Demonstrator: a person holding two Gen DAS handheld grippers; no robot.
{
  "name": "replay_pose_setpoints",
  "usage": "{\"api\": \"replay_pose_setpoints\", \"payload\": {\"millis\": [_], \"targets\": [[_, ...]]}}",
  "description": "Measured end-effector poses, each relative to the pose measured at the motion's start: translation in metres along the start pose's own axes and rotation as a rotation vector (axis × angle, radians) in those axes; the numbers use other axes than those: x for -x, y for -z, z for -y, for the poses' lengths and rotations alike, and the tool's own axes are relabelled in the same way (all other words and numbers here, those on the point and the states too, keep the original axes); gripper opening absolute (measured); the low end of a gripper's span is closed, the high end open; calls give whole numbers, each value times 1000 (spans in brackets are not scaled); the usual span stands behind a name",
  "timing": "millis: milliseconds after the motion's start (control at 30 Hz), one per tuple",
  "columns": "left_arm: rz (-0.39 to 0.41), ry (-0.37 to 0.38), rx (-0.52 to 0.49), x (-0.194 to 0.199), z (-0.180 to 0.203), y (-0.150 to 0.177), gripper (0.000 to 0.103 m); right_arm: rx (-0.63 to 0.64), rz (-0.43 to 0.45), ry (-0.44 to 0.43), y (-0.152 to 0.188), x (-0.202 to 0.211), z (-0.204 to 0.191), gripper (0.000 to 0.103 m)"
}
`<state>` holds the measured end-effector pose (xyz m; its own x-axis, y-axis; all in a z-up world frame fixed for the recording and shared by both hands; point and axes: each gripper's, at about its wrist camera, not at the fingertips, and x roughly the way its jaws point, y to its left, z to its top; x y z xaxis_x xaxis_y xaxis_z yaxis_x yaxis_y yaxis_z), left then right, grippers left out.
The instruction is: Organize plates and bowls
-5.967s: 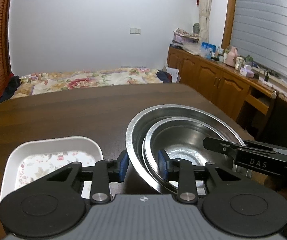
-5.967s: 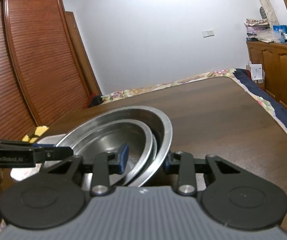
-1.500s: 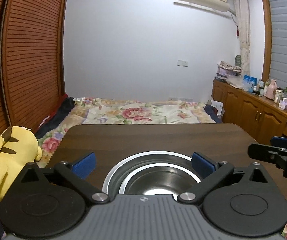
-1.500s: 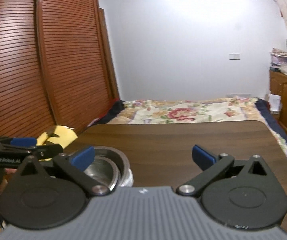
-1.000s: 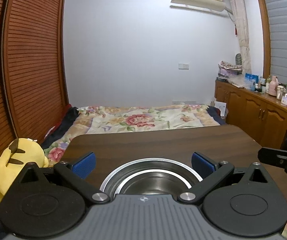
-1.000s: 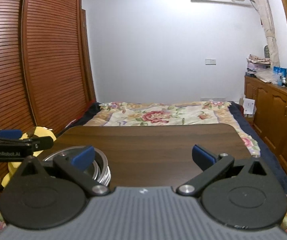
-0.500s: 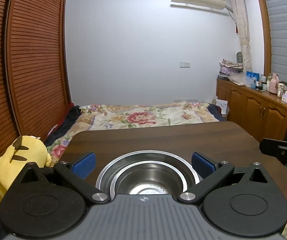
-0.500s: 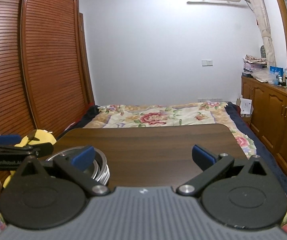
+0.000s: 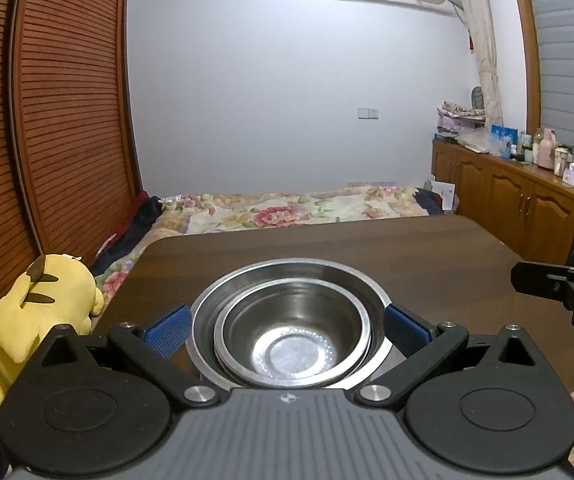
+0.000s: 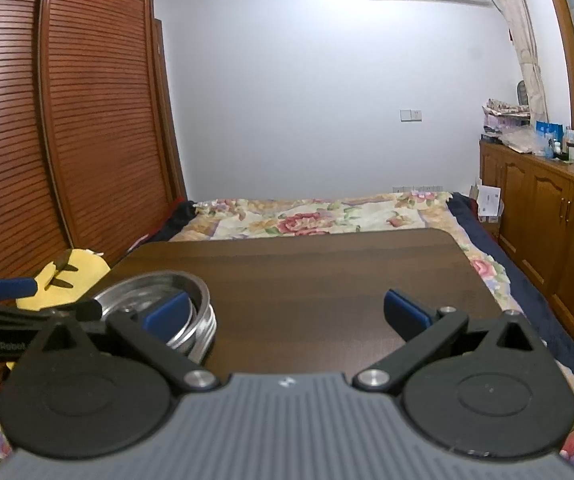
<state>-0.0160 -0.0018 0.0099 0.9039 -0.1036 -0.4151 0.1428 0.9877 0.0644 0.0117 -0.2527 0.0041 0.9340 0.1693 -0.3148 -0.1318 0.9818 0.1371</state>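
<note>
1. One dark wooden table (image 9: 427,248) carries everything; it stretches ahead of both pairs of fingers, and its far part is bare.
2. The outer steel bowl (image 9: 373,296) sits on the near part of the table, directly ahead of the left gripper (image 9: 287,330) and centred in the gap between its blue pads. From the right gripper (image 10: 287,312) it lies off to the left, beyond that gripper's left pad.
3. The inner steel bowl (image 9: 287,344) is nested inside the outer one, rim below rim, so the stack looks already made. Being round, it has no long axis to line up with.
4. The left gripper's fingers are spread wide, one pad to each side of the stack; I cannot tell whether they touch the rim. It is plainly the nearer tool for any further handling of the bowls.
5. The right gripper's fingers are also spread wide and hold nothing; only bare table lies between them.
6. A yellow plush toy (image 9: 43,304) sits off the table's edge, left of the left fingers.
</note>
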Motion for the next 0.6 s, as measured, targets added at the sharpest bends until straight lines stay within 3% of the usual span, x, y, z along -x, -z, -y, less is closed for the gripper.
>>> {"api": "replay_pose_setpoints", "payload": {"millis": [600], "targets": [[-22,-11,30,-10,1,25,103,-13,-22,1,24,-6,4,103]]}}
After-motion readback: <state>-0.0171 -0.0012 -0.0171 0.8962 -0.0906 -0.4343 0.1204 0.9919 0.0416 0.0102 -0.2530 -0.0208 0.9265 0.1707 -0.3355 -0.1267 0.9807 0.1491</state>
